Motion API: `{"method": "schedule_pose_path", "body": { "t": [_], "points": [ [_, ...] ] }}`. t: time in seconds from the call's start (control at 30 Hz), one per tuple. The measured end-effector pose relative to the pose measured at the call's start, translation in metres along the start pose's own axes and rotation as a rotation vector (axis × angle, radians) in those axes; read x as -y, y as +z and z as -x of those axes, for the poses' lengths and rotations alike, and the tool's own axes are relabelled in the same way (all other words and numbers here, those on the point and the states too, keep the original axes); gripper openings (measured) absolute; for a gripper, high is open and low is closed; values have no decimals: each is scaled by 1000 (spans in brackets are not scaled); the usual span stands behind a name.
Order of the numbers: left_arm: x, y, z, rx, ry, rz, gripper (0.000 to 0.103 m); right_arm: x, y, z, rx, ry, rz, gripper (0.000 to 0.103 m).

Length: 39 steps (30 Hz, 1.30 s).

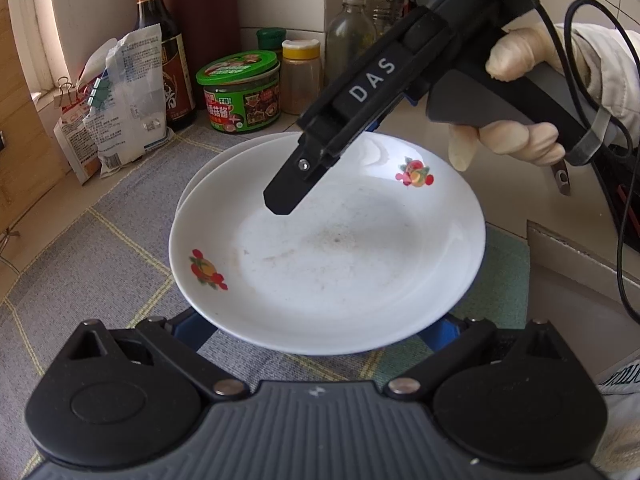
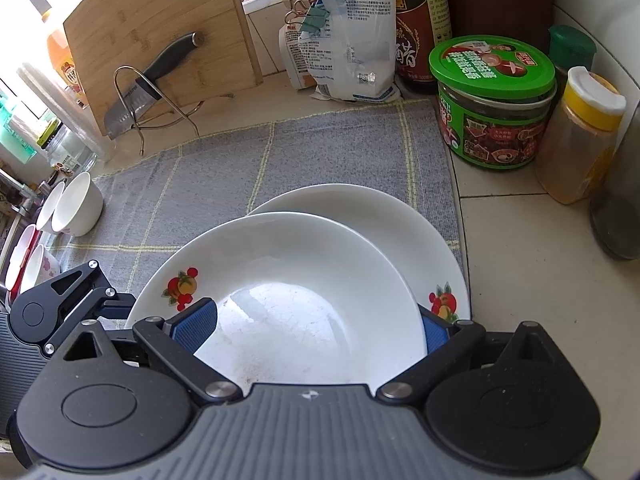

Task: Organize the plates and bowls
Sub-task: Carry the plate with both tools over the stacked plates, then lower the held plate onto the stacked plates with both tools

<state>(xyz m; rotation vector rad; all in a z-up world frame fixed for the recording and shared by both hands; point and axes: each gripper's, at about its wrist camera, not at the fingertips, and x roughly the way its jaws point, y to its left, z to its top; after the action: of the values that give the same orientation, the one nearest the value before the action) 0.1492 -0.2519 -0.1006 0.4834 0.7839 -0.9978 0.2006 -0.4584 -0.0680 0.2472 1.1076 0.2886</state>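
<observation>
A white plate with fruit decals (image 1: 332, 256) (image 2: 300, 280) lies slightly off-centre on a second white plate (image 1: 200, 172) (image 2: 380, 216), on a grey checked mat (image 1: 80, 280). My left gripper (image 1: 316, 330) is open, and its blue fingertips are partly hidden under the top plate's near rim. My right gripper (image 1: 286, 198) (image 2: 316, 328) reaches in from the upper right, held by a gloved hand (image 1: 516, 60). It is open and straddles the top plate's edge, one blue pad (image 2: 196, 324) over the inside, the other behind the rim. Several small white bowls (image 2: 78, 204) stand at the mat's left end.
Behind the plates stand a green-lidded jar (image 1: 240, 92) (image 2: 492, 100), a yellow-capped spice jar (image 2: 580, 132), a dark sauce bottle (image 1: 160, 40) and a clipped bag (image 2: 348, 28). A cutting board and a knife (image 2: 136, 92) on a wire rack stand at the back left. A black cable (image 1: 620, 200) hangs on the right.
</observation>
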Motion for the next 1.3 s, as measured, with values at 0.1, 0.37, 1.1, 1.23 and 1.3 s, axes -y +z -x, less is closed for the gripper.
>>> {"method": "schedule_pose_path", "body": {
  "t": [0.1,0.37,1.1,1.23,1.3],
  "points": [
    [-1,0,0,-3,-1,0,101,0,0,-2,-3,-7,2,102],
    [-3,3,-2,-40,2,-6,101,-1,0,-6,-11,-22,3,102],
    [-12,13,-16,-102,-12,23,101,6,0,-9,-8,-54,-23,102],
    [-12,13,-16,-99,-11,24,101,6,1,-8,-14,-58,-23,102],
    [-12,13,-16,-98,-10,24,101,5,1,-7,-17,-60,-22,102]
  ]
}}
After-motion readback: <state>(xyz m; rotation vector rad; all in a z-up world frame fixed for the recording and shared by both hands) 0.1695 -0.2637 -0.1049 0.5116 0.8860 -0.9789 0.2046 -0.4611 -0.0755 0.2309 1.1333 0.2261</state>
